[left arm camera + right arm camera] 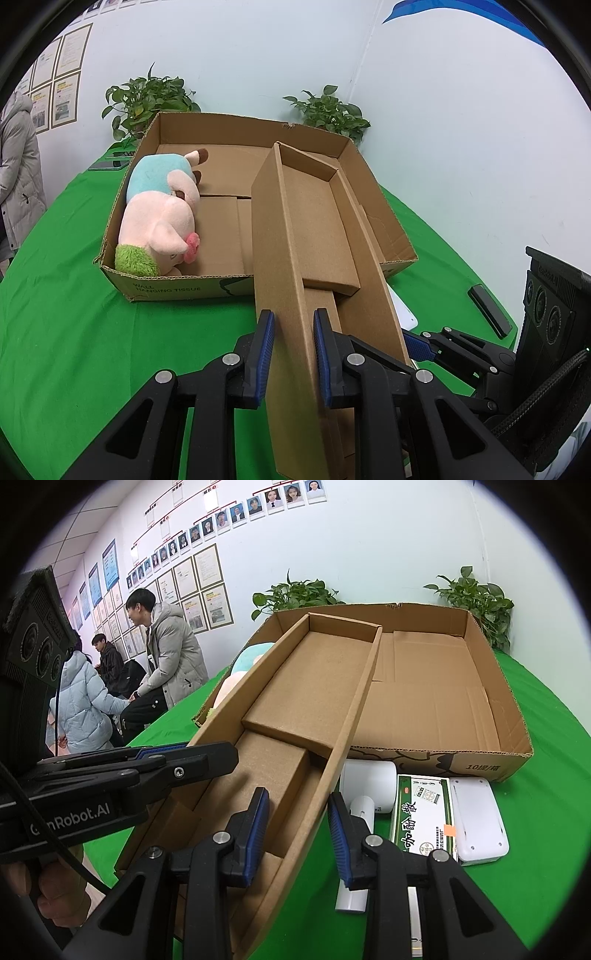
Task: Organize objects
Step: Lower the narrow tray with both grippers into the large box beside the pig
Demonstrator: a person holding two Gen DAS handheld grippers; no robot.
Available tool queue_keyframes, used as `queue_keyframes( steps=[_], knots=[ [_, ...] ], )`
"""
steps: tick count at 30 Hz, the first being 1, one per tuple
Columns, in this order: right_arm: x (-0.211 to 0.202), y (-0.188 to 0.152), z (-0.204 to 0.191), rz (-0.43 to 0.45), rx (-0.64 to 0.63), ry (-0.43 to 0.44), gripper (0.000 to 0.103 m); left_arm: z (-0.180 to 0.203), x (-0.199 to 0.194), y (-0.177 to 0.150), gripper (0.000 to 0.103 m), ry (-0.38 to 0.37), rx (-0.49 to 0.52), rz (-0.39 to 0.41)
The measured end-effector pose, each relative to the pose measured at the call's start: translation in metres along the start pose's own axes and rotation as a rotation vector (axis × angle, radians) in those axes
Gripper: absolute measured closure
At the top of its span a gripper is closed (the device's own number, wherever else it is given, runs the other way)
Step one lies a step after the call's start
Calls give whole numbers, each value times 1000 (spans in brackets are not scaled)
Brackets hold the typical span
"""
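Note:
A long narrow cardboard box [317, 221] [314, 686] is held tilted between both grippers, its far end over a big shallow cardboard box [221, 288] [480, 764]. My left gripper [293, 321] is shut on the narrow box's left wall. My right gripper [298, 805] is shut on its right wall. In the left wrist view a blue fingertip [417, 348] of the right gripper lies against that wall's outside. A pink and blue plush pig [159, 221] lies in the big box's left side and is mostly hidden in the right wrist view.
On the green tablecloth [535, 849] right of the narrow box lie a green-and-white medicine box [421, 812], a white flat device [476, 819] and a white cup-like item [369, 779]. A black phone [489, 310] lies further right. Two potted plants [147, 99] stand behind. People [170, 653] sit at the left.

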State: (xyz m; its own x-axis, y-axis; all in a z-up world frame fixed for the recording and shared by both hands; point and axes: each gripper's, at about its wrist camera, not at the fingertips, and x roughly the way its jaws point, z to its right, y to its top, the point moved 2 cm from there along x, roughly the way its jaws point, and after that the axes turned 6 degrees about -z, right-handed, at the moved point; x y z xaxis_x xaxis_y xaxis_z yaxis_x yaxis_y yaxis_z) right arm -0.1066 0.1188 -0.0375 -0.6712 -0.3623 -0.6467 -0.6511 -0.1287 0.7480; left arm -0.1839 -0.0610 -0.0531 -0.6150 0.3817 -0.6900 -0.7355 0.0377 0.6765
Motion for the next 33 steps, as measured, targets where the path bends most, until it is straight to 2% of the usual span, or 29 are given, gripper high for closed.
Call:
queue_keyframes(
  steps=[33],
  knots=[
    [2,-6,-2,-7,-1,4,72,-2,3,0,85,1,-2,0]
  ],
)
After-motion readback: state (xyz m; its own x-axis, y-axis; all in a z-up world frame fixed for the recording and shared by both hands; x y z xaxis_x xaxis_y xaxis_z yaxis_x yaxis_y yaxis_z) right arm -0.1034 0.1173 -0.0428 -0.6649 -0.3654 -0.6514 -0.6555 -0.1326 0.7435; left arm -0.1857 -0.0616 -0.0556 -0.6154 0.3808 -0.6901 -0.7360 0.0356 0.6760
